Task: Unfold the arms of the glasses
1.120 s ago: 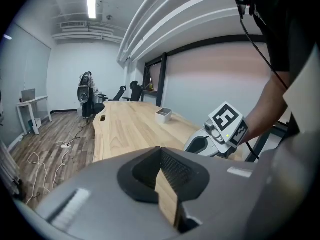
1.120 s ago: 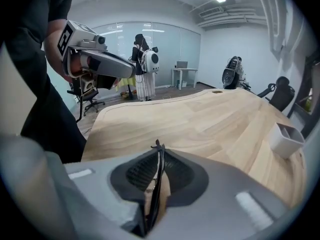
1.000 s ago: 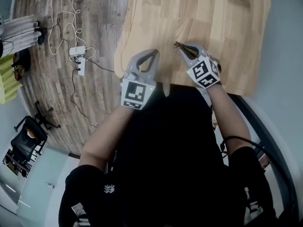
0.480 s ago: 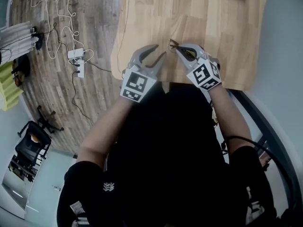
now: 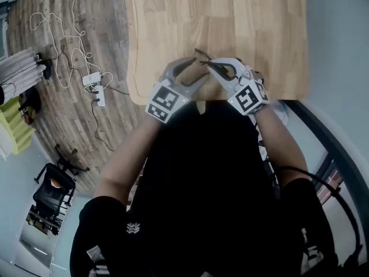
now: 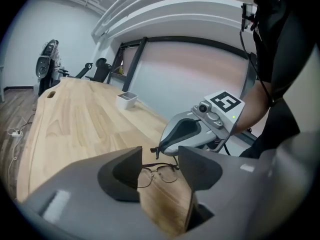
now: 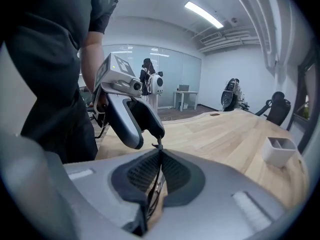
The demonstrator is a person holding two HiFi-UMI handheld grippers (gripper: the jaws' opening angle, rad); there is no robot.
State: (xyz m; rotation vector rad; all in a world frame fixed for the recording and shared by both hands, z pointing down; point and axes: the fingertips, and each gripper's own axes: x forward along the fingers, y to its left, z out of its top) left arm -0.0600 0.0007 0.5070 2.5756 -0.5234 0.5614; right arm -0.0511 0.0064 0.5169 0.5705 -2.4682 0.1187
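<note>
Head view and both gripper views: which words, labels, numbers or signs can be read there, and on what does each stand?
No readable words or numbers.
Left marker cube and right marker cube: square code patterns only, no letters.
Shirt logo: small white emblem, no letters legible.
Sleeve patch: too blurred to read.

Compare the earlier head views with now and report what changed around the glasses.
The left gripper swung in toward the right gripper, and its jaws have just been opening. They now stand apart with nothing pressed between them, and the glasses are just ahead of the gap. The right gripper stayed shut on the glasses. The wooden table looks unchanged.
</note>
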